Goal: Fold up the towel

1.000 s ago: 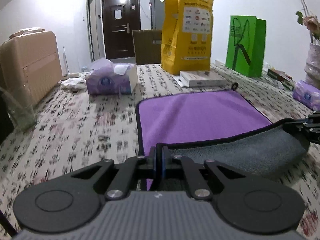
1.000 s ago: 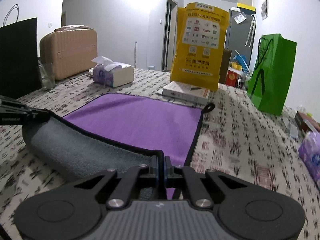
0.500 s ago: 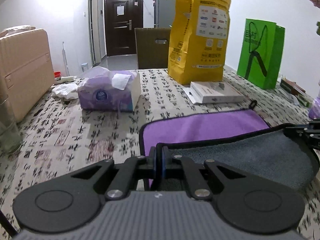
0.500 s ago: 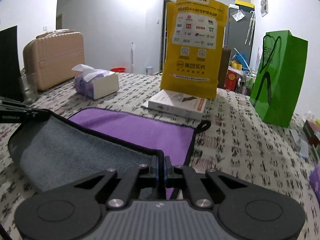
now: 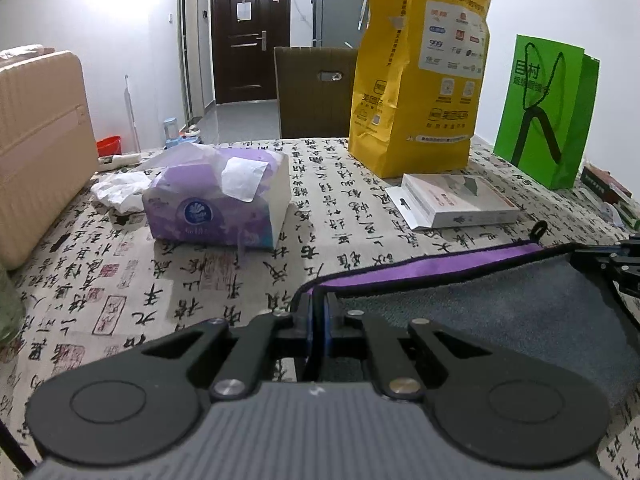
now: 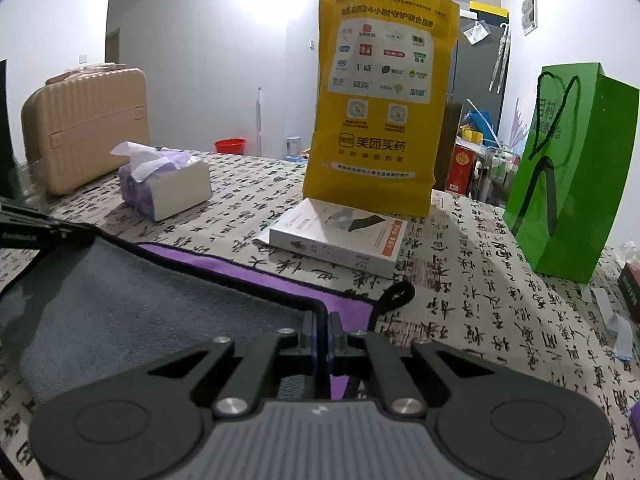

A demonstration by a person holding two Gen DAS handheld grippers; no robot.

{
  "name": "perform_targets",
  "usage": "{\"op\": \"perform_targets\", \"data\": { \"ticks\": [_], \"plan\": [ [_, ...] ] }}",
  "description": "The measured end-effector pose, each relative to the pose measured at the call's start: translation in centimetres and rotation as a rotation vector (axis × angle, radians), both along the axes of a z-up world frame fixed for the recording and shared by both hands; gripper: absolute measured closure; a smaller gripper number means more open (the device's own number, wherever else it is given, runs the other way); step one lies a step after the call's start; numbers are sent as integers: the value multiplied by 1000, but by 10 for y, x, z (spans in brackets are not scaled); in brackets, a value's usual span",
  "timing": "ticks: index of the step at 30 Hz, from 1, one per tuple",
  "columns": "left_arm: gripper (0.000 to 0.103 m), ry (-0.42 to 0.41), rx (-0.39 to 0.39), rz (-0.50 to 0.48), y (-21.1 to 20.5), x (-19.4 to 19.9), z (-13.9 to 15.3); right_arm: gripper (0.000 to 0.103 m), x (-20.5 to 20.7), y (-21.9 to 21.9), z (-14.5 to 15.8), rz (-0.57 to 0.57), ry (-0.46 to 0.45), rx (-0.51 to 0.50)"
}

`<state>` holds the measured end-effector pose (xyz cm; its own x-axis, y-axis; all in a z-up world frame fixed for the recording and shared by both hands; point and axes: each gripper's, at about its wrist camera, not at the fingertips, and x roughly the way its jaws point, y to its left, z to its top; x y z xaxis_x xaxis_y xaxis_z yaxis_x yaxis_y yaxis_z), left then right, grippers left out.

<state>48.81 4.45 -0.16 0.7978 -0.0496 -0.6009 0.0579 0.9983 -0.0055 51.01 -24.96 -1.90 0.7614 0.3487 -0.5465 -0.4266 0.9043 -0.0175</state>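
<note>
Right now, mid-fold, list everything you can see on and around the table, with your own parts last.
towel: 1, purple face, grey back, black trim; near edge carried over almost to the far edge, both near corners pinched.
tablecloth: 1, cream with black calligraphy, covers table.
tissue box: 1, purple and white, far left.
crumpled tissue: 1, white, left of tissue box.
white box: 1, flat, beyond towel.
yellow paper bag: 1, upright behind white box.
green paper bag: 1, upright, far right.
suitcase: 1, beige, far left.
red bucket: 1, on floor.
door: 1, dark brown, back wall.
left claw: black, shut on towel corner.
right claw: black, shut on other corner.
</note>
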Motion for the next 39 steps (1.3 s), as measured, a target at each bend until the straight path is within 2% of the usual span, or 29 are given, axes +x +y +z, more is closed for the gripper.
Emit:
{"op": "perform_targets", "data": {
  "ticks": [15,23,25,27,29,31,32,33,34,38,39],
  "plan": [
    [97,53,-132,35,22,50,-19,99,47,2,-11,-15,29,22],
    [94,87,-122,26,21,61,-29,98,57,3,-25,-33,53,18],
    [81,83,-112,37,23,61,-32,95,59,2,-27,-46,58,10],
    [74,83,-106,44,24,61,-32,93,59,0,-27,-45,61,15],
    [63,92,-106,46,25,61,-32,86,59,0,-27,-50,61,8],
    [40,96,-96,48,25,60,-31,71,59,-1,-26,-62,62,-1],
    [35,97,-89,44,25,58,-30,67,59,-2,-25,-67,65,2],
    [27,100,-80,42,24,57,-30,58,59,-3,-24,-75,68,6],
    [24,104,-73,40,23,54,-29,48,59,-5,-23,-81,73,11],
    [13,115,-70,42,23,45,-22,43,56,-9,-16,-91,92,16],
    [10,111,-67,41,22,42,-18,36,55,-9,-14,-94,99,14]
  ]
}}
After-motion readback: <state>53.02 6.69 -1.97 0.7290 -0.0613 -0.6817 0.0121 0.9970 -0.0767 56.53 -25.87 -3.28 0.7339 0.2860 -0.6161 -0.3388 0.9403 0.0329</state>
